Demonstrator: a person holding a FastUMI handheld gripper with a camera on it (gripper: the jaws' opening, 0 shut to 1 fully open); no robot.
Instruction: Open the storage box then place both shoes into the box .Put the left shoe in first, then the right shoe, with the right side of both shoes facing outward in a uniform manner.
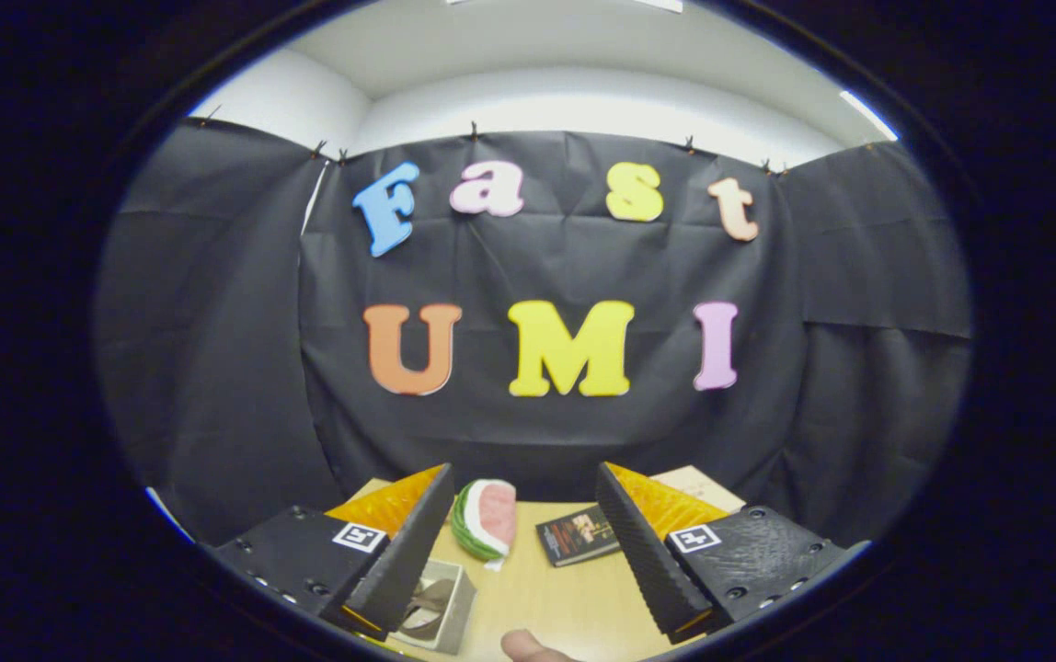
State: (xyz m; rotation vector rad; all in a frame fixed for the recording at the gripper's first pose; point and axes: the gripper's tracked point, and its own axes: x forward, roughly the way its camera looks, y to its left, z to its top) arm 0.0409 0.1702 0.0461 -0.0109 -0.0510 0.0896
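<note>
My gripper [523, 529] is held high and level over a wooden table [556, 598], its two fingers spread wide with nothing between them. Just below the left finger [404, 552] sits a small open box [441, 607], with something brownish, perhaps a shoe, lying inside; the finger covers most of it. I cannot tell the shoe's side or which way it faces.
A watermelon-slice toy [487, 519] lies on the table beyond the fingers, close to the left one. A dark booklet [579, 535] lies beside the right finger. A fingertip of a person [528, 646] shows at the near table edge. Black cloth walls stand behind the table.
</note>
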